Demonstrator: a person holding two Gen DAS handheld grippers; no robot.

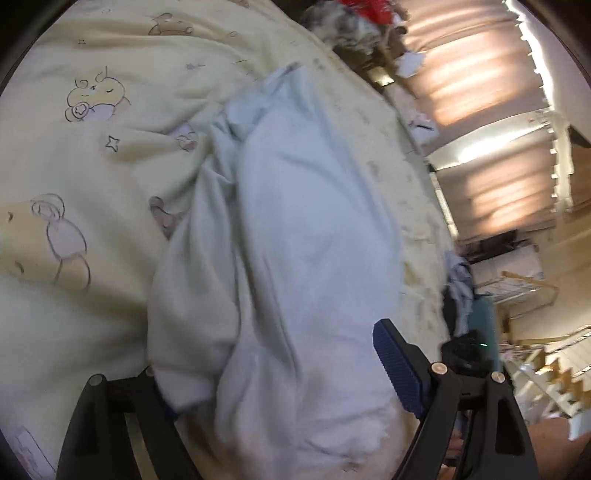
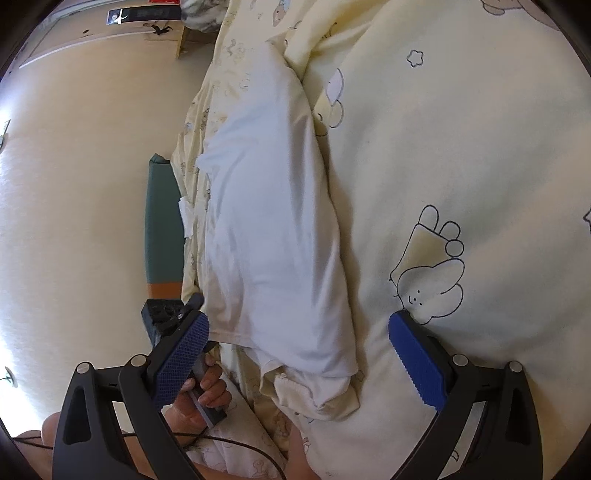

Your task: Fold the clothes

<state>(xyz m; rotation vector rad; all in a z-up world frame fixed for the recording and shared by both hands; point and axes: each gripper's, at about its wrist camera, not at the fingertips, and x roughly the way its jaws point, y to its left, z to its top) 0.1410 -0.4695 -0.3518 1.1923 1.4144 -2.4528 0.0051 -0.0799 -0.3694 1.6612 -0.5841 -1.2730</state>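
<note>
A white garment (image 2: 273, 221) lies folded lengthwise, rumpled, on the yellow cartoon-print bedding (image 2: 461, 147).

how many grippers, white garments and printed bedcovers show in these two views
grippers: 2, the left gripper and the right gripper, both open
white garments: 1, the white garment lying on the bed
printed bedcovers: 1, the yellow bedcover
total: 4

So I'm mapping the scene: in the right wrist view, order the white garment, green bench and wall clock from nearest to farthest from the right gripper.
From the right gripper:
1. White garment: between its open fingers, on the bed.
2. Green bench: left, beside the bed.
3. Wall clock: far upper left.
</note>
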